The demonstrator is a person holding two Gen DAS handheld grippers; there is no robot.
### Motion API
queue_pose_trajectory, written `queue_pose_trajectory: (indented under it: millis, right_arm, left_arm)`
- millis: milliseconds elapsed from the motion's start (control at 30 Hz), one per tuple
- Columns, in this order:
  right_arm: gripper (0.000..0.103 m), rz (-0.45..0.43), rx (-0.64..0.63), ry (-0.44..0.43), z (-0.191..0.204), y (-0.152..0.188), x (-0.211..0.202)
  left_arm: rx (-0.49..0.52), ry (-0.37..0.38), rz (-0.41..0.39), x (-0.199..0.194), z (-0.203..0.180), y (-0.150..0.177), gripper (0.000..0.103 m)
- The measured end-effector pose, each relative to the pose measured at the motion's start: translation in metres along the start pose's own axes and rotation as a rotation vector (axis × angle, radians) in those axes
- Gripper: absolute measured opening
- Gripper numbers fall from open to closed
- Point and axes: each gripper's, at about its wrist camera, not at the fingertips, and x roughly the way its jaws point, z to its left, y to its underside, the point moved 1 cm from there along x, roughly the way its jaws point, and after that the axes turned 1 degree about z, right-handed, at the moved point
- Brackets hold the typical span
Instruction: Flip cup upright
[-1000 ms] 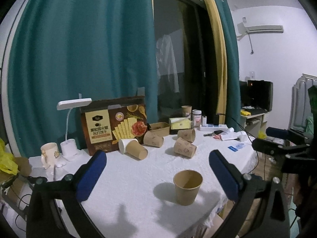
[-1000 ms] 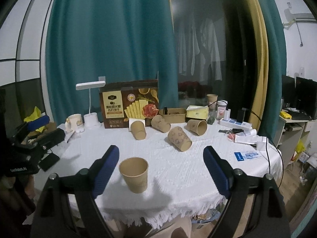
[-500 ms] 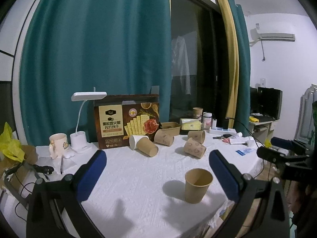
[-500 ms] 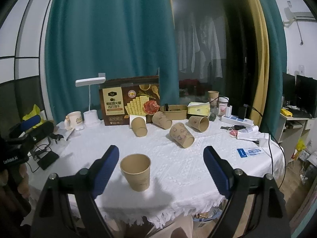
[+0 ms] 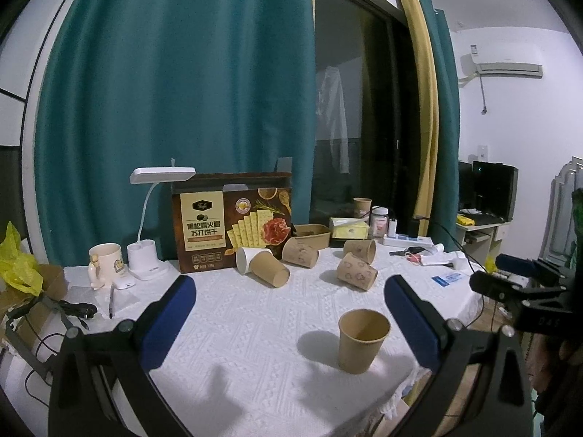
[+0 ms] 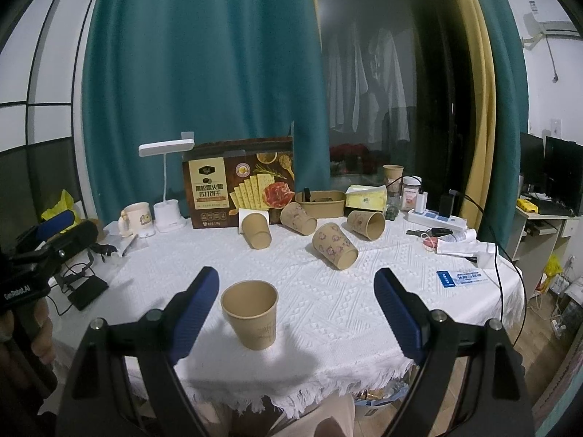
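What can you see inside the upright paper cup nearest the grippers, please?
The upright paper cup shows only bare brown inner wall below its rim; nothing sticks out. Its bottom is hidden by the near wall in both views.

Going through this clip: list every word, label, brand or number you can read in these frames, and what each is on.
"GenRobot.AI": on the left gripper body, seen in the right wrist view.
"D 4 5"-like marks: on the right gripper body, too faint to be sure.
Cracker box: large Chinese characters and a small logo, too blurred to read reliably.
Blue card, jar label, mug print: too small to read.
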Motion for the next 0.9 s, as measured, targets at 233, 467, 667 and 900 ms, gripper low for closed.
queue_pose_trajectory:
  millis: [233,467,667,900]
  right_arm:
    - [0.085,0.005,-0.002,0.000,0.0000,0.0012,0.0012]
    - [0.085,0.006,-0.001,-0.002,-0.0003,0.0035,0.0038]
    - [0.085,0.004,0.001,-0.002,-0.0007,0.0060,0.0045]
    - [0.085,0.004,0.000,-0.002,-0.0009,0.0053,0.0043]
  left_arm:
    - [0.008,0.009,0.004,0.0015,-0.0036,0.0008,0.103]
    - [0.007,0.004,0.006,0.0019,-0.0051,0.0011,0.103]
    - [0.010,0.004,0.009,0.0023,-0.0062,0.0013,0.103]
    - [0.009,0.006,0.011,0.0030,-0.0037,0.0005,0.103]
